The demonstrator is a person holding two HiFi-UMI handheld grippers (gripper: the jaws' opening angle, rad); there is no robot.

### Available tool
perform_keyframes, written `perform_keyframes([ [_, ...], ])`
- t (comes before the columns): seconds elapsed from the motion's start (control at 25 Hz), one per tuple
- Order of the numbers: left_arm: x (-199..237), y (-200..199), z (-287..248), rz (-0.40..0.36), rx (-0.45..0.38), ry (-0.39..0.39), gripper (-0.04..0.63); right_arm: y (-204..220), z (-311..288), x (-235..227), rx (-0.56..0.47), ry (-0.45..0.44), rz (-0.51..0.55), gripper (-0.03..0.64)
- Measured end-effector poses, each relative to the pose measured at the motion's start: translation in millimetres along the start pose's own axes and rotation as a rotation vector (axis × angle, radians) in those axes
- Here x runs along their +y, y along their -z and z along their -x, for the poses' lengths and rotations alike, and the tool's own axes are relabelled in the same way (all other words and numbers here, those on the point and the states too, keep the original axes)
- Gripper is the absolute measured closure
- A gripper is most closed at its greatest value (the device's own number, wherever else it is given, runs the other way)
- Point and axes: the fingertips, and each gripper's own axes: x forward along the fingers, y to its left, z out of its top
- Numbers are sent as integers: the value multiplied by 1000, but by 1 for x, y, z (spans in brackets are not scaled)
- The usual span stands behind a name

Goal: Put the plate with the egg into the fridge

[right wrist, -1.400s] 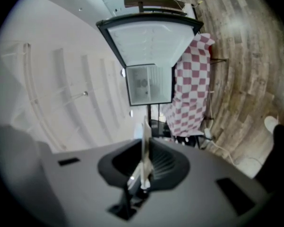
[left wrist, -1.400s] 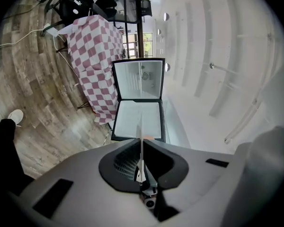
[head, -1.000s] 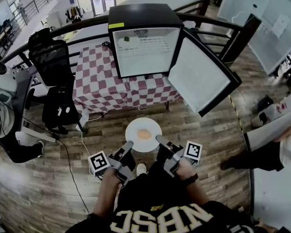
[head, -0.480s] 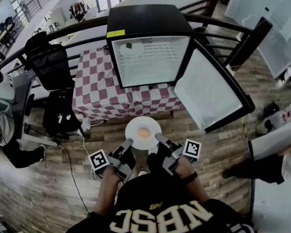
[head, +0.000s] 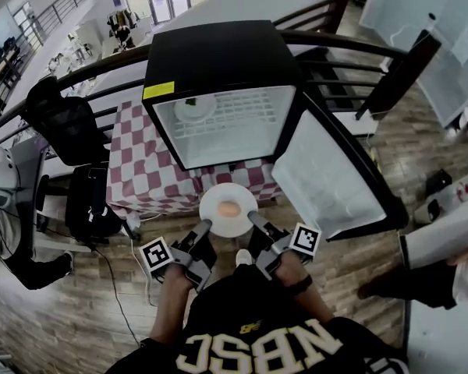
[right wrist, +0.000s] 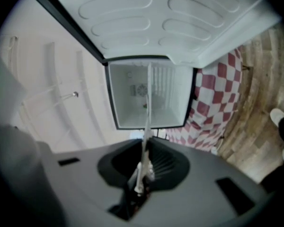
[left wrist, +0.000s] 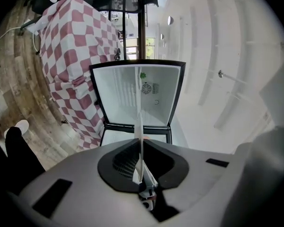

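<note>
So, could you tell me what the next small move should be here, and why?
Probably carry the plate straight ahead, level, into the fridge. The left gripper and right gripper are each shut on its rim. The egg sits loose in the middle. The door stands wide open, and the plate is not yet at the opening.

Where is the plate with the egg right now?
Head view, centre: the plate is held at its rim by the left gripper and right gripper, just in front of the open fridge.
</note>
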Motion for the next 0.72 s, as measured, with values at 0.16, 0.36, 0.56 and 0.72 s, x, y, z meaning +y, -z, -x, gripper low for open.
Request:
perform_keyframes([
  [0.16,-4,-2,-34,-14,4,4,563,-32,-6,1,-40,24,46,580],
  [0.36,-8,-6,-62,-19,4,6,563,-61,-12,7,-100,8,67,580],
  [0.56,-11,-11,-85,-55,5,-2,563,-80,-17,9,-139,-3,70,580],
  [0.72,-6,-21,-103,-103,32,-42,563,-95,-28,1,-174,19,71,578],
])
